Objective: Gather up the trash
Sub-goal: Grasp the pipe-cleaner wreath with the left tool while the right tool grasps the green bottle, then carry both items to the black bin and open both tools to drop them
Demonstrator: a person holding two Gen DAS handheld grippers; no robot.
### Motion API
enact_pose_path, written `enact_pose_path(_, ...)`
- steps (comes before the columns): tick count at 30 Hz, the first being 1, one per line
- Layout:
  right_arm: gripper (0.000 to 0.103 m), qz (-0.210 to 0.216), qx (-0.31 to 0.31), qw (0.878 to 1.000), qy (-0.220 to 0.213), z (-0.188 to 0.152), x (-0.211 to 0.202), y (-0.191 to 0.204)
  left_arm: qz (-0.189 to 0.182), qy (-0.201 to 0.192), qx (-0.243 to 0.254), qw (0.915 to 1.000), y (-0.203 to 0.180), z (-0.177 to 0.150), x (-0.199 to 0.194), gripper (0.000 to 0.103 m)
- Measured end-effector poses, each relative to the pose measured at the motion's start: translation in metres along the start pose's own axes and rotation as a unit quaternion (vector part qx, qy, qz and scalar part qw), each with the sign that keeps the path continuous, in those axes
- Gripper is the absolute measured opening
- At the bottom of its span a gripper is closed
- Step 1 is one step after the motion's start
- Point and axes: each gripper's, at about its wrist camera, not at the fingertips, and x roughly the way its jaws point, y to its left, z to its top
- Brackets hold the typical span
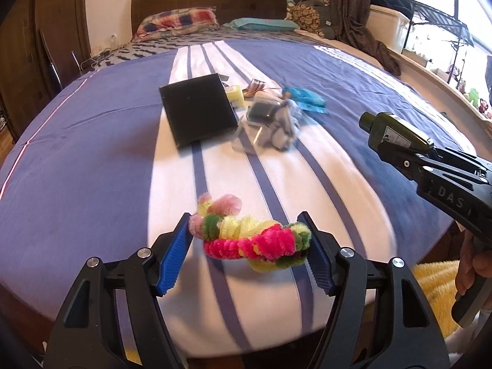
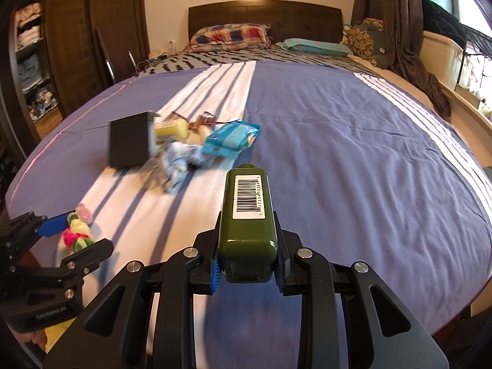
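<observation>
Fingers [image 1: 319, 255] wide around pipe-cleaner bundle [image 1: 252, 236], near bed edge [image 1: 215, 343]

The blurred clear packet [image 1: 264, 123] partly hides the yellow tube [image 1: 235, 93].

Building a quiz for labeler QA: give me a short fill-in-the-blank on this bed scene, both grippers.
1. The right gripper is shut on a dark green ____ with a barcode label.
2. The left gripper has its jaws open around a colourful fuzzy ____.
3. The black box lies on the ____.
4. The teal packet lies ____ the right gripper's grasp.

Missing: bottle; garland; bed; outside
</observation>
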Motion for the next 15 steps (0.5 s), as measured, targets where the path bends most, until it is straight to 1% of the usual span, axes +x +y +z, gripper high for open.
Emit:
enact_pose_path(3,0.027,0.007,-0.006,1.0,-0.013,-0.013,-0.025,0.009,0.001,-0.017,0.0,0.9999,-0.004,-0.014,-0.026,0.066)
enact_pose_path(7,0.027,0.021,-0.014,0.999,-0.019,-0.034,-0.053,0.02,0.0,-0.031,-0.004,0.9995,-0.008,-0.032,-0.054,0.066)
enact_pose_path(11,0.027,0.033,-0.028,0.999,-0.014,-0.058,-0.074,0.033,0.004,-0.038,-0.006,0.9992,-0.01,-0.051,-0.076,0.066)
enact_pose_path(15,0.027,0.031,-0.036,0.999,-0.002,-0.079,-0.082,0.039,0.011,-0.036,-0.007,0.9993,-0.013,-0.068,-0.089,0.066)
